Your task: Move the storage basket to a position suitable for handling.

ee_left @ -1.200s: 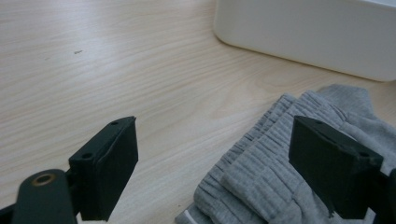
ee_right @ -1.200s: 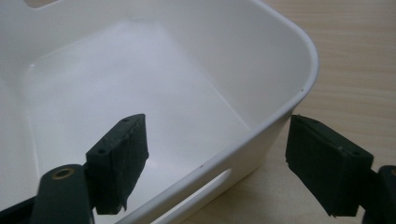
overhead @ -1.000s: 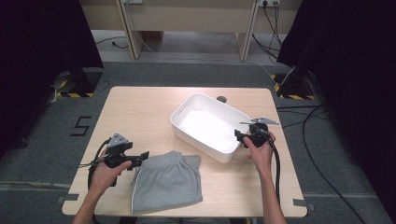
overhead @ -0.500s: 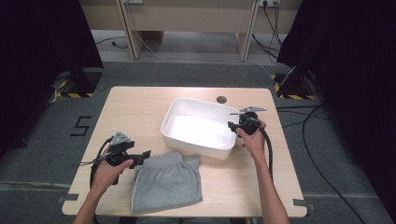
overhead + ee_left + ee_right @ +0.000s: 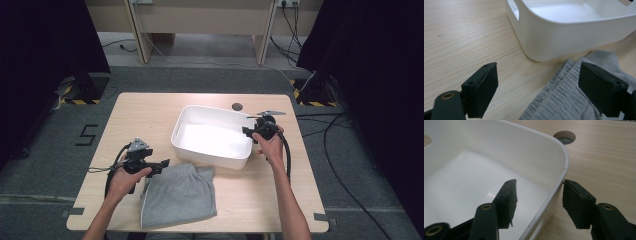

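While the right gripper (image 5: 537, 202) straddles the white bin's (image 5: 554, 165) rim without pinching — unclear from above — the left gripper (image 5: 537, 92) gapes over grey shorts (image 5: 564, 100).

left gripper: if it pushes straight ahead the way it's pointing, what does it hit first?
Probably the grey shorts: the left gripper has its fingers open over their edge. Beyond them stands the white bin, its near wall the next thing in line. Depth is hard to judge.

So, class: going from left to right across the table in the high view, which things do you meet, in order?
Left gripper → grey cloth → white tub → right gripper.
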